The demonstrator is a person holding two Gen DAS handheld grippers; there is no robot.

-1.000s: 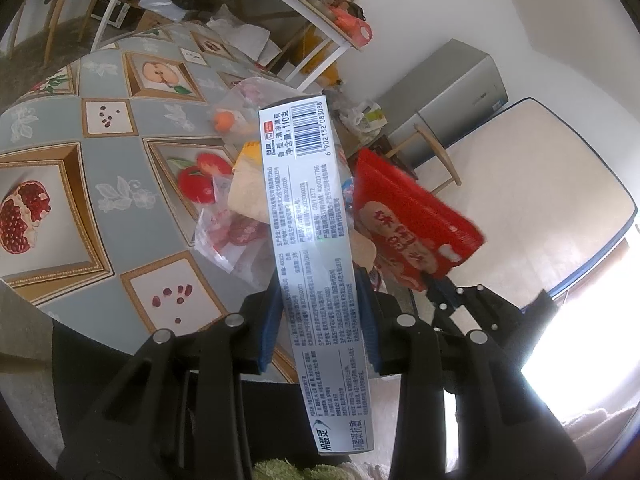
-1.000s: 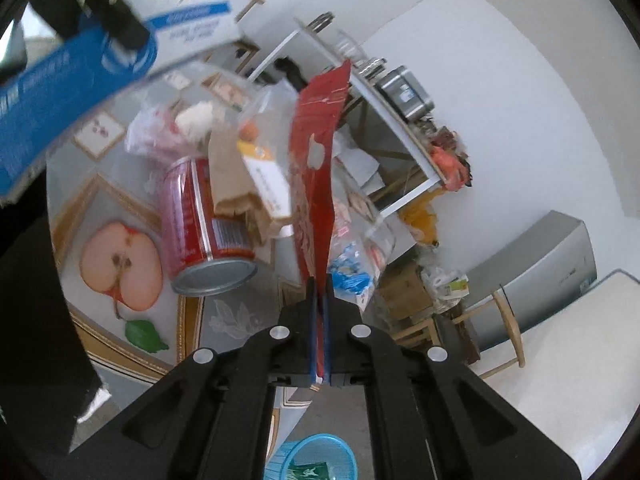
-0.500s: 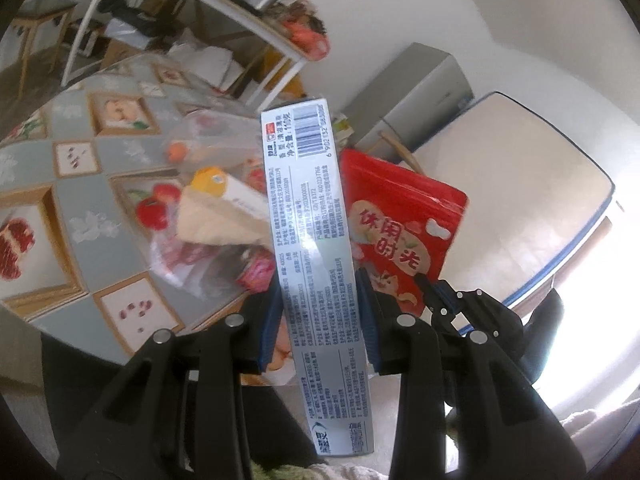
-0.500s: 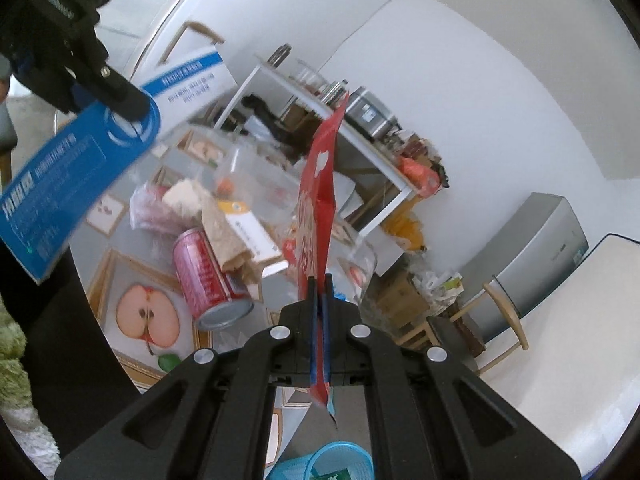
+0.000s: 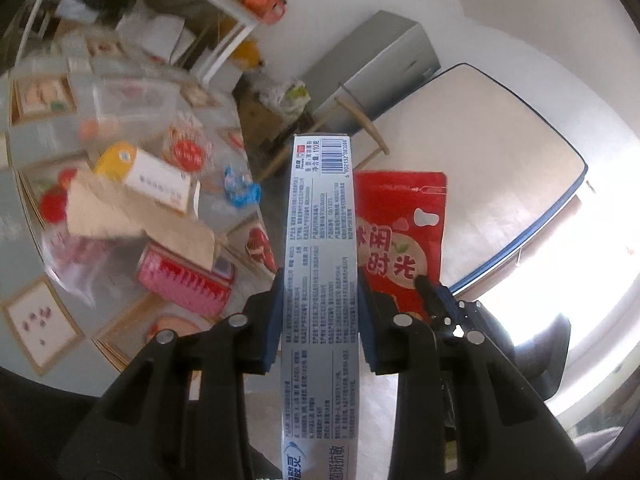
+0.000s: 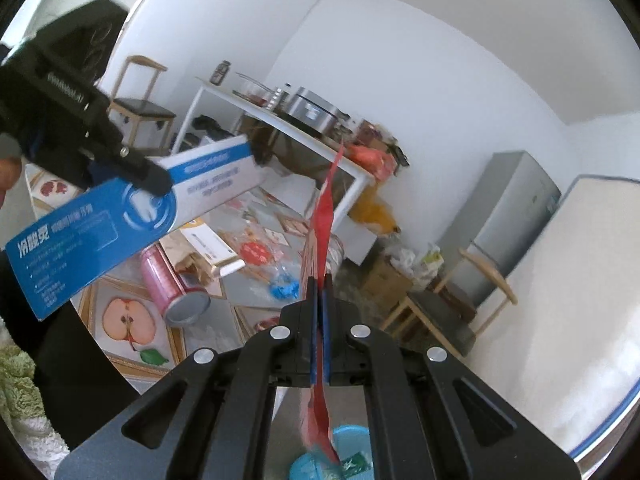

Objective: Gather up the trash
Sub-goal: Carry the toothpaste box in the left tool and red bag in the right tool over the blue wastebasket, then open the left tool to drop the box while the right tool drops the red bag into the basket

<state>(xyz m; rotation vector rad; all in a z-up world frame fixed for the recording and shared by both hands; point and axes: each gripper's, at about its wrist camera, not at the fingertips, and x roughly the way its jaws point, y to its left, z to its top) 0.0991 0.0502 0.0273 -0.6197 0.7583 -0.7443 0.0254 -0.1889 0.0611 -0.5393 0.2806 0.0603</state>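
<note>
My left gripper (image 5: 319, 280) is shut on a long blue-and-white toothpaste box (image 5: 320, 264), held in the air off the table's edge. The box also shows in the right wrist view (image 6: 132, 208), with the left gripper (image 6: 132, 168) on it. My right gripper (image 6: 320, 284) is shut on a red snack pouch (image 6: 326, 216), seen edge-on; its face shows in the left wrist view (image 5: 400, 236). A blue trash basket (image 6: 320, 462) sits on the floor right below the pouch's lower end.
The fruit-patterned table (image 6: 132, 320) holds a pink can (image 6: 172, 284), a yellow-and-white box (image 5: 148, 180), brown paper (image 5: 132, 220), clear bags and a blue wrapper (image 6: 284, 290). Wooden chairs (image 6: 448, 312), a white shelf (image 6: 288, 132) and a grey fridge (image 6: 516, 208) stand beyond.
Both grippers have swung right and away from the table with their items. The blue basket has come further into the right wrist view, under the pouch.
</note>
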